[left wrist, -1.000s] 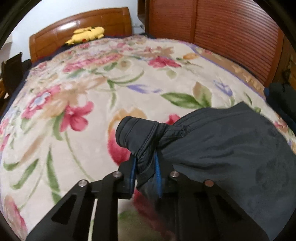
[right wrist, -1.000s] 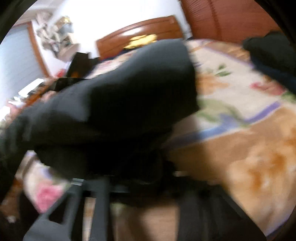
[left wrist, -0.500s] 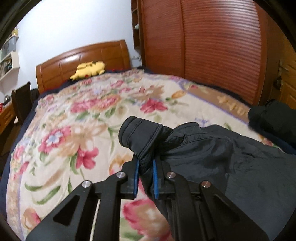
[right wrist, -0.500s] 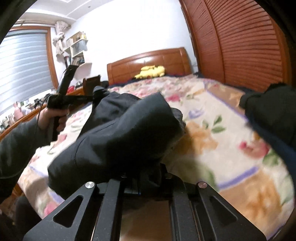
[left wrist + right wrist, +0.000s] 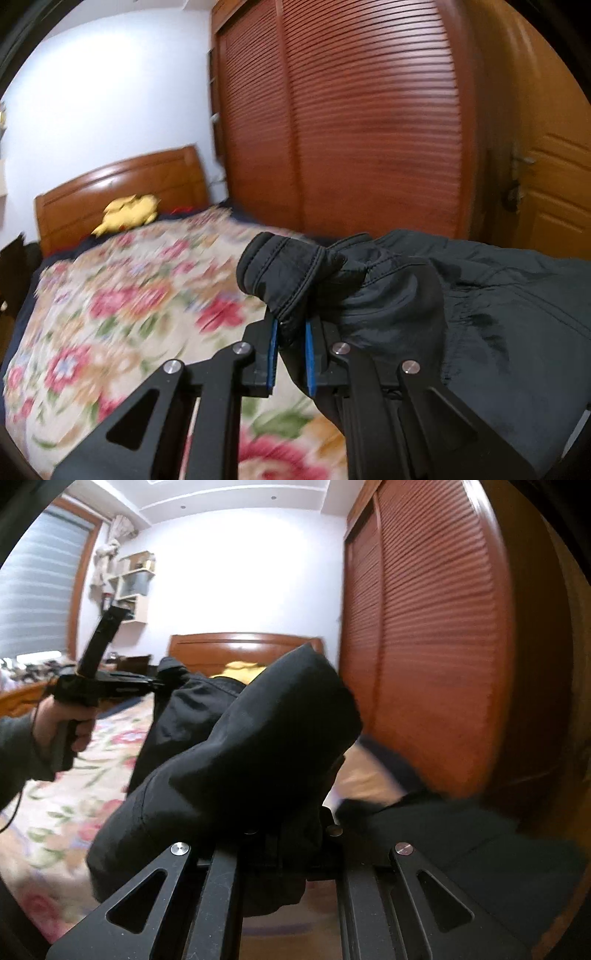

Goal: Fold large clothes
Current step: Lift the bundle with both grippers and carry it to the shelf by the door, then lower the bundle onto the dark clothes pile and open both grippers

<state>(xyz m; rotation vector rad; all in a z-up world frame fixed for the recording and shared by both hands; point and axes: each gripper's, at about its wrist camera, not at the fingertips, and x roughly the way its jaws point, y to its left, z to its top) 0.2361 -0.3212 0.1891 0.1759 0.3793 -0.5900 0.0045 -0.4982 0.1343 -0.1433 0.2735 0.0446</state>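
Both claws are clamped on the dark padded nylon jacket (image 5: 480, 295), left claw (image 5: 290, 354) pinching a cuff, right claw (image 5: 280, 849) buried in fabric, held above the floral-blanket bed (image 5: 110, 314). Looks soft, bulky, slippery; grab seams or cuffs.

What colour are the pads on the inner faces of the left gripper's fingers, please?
Blue pads on black fingers, clearest in the left wrist view, clamped on the dark jacket.

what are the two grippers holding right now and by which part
Both hold the dark jacket: left gripper pinches a stitched cuff-like edge; right gripper clamps bunched fabric, part unclear.
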